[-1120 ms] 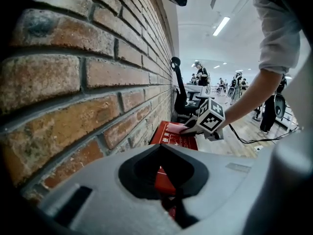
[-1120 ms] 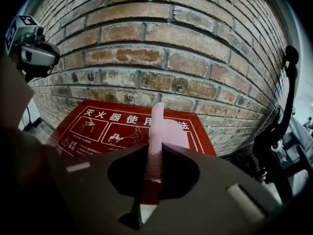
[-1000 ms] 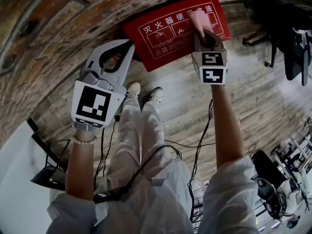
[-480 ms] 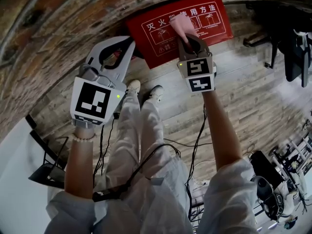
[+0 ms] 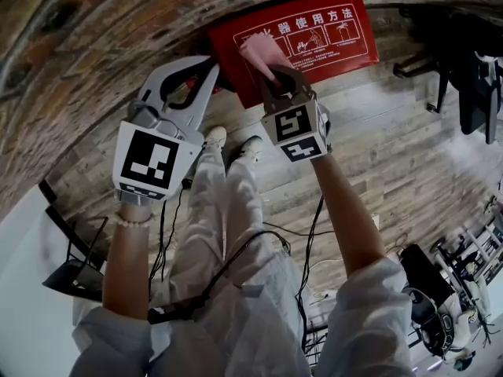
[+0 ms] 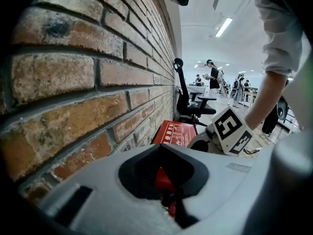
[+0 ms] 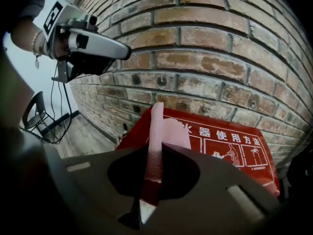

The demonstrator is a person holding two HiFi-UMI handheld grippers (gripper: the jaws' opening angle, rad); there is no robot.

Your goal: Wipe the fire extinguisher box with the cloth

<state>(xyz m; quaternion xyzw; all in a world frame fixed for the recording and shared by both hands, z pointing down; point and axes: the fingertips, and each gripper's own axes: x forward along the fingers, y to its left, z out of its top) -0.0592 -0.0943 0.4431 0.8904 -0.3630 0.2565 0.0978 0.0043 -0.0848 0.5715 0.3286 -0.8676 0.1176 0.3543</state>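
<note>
The red fire extinguisher box (image 5: 330, 34) lies on the wooden floor against the brick wall, its white-printed lid facing up. My right gripper (image 5: 271, 75) is shut on a pink cloth (image 5: 262, 51), which presses on the lid's left end. In the right gripper view the cloth (image 7: 157, 141) stands folded between the jaws, in front of the box (image 7: 225, 146). My left gripper (image 5: 206, 71) hovers just left of the box, jaws closed with nothing in them. The left gripper view shows the box (image 6: 175, 133) and the right gripper's marker cube (image 6: 231, 130) beyond its jaws.
A brick wall (image 5: 102, 30) runs along the top and left. The person's legs and shoes (image 5: 232, 144) stand just before the box, with cables (image 5: 310, 234) trailing on the floor. A black office chair (image 5: 464, 61) stands at the right, a black rack (image 5: 75, 261) at the left.
The right gripper has slid the pink cloth leftward across the lid, from its right part to its left end. The left gripper has hardly moved.
</note>
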